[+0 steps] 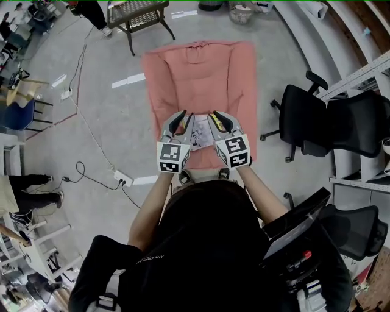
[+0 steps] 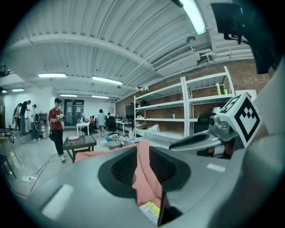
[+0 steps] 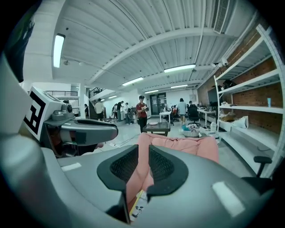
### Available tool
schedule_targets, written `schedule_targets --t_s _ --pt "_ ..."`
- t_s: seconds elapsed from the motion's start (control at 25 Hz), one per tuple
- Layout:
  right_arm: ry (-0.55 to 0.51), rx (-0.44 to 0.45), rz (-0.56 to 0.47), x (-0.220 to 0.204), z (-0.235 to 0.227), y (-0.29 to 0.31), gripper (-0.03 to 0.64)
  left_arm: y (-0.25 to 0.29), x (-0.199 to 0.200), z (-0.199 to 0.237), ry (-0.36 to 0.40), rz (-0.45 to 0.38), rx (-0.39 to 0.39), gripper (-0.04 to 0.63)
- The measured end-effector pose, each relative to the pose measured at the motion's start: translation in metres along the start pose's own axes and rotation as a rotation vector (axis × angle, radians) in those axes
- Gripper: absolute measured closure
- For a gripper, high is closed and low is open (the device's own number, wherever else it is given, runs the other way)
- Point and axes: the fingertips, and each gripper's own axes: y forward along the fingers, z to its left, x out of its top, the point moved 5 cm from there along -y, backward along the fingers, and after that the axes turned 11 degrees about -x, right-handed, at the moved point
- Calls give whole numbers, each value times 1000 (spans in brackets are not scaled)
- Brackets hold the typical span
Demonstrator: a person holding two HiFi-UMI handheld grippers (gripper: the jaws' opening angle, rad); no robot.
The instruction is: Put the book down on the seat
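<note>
The book (image 1: 198,136), white with printed pages and a yellow patch, hangs over the front part of the pink cushioned seat (image 1: 195,73). My left gripper (image 1: 181,123) is shut on the book's left side and my right gripper (image 1: 217,120) on its right side. In the left gripper view the book's corner (image 2: 151,212) shows low between the dark pads (image 2: 124,167), with the pink seat (image 2: 143,156) behind. In the right gripper view the book's edge (image 3: 137,205) sits at the base of the jaws, and the seat (image 3: 187,145) lies ahead.
A black office chair (image 1: 304,116) stands right of the seat, another (image 1: 356,228) nearer me. A dark wicker table (image 1: 139,15) is beyond the seat. A power strip (image 1: 123,178) and cables lie on the floor at left. Shelving (image 1: 365,73) lines the right wall.
</note>
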Motion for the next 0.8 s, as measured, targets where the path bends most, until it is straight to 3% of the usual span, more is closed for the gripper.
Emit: schedule_targets --t_s 0.36,0.52,0.68,0.8 --pt "-43 2 -263 102 -4 -15 529 -9 103 7 181 -212 46 511" --pt "-63 11 -375 144 3 -38 529 -23 140 -5 273 -258 51 511" --pt "-40 37 -444 167 13 -47 540 -34 159 -6 323 -323 50 514" --pt "-55 31 -460 166 14 -49 564 -34 154 -8 308 -332 49 546"
